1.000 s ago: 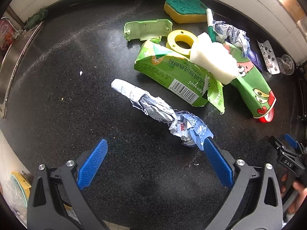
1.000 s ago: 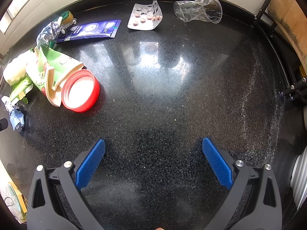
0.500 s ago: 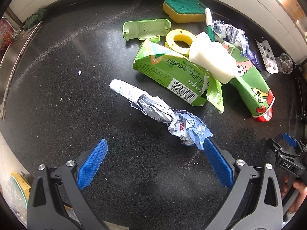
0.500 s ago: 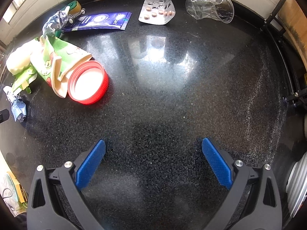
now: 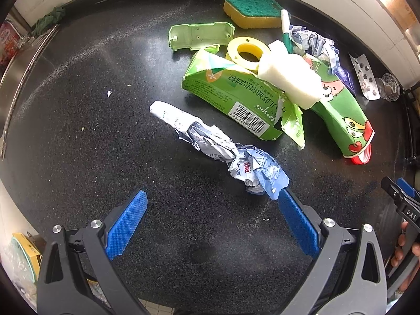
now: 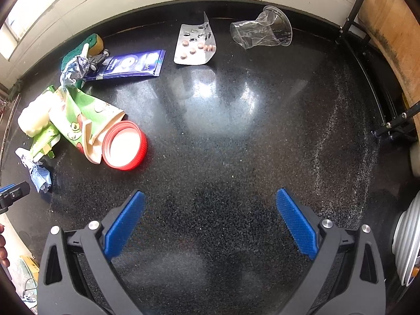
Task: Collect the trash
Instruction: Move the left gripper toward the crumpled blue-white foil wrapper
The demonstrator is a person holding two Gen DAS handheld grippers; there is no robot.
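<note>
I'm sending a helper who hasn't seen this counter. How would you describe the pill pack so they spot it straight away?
On the black counter, look along the back edge by the white wall. The pill pack lies between the blue sachet and the crushed clear cup. It alone is a silver foil sheet with pink tablets.

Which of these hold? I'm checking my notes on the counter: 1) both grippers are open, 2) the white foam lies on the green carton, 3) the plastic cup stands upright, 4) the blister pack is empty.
1) True: the left gripper and right gripper are open and hold nothing.
2) True: the white foam rests on the green carton.
3) False: the plastic cup lies crushed on its side.
4) False: the blister pack holds some pink pills.
</note>
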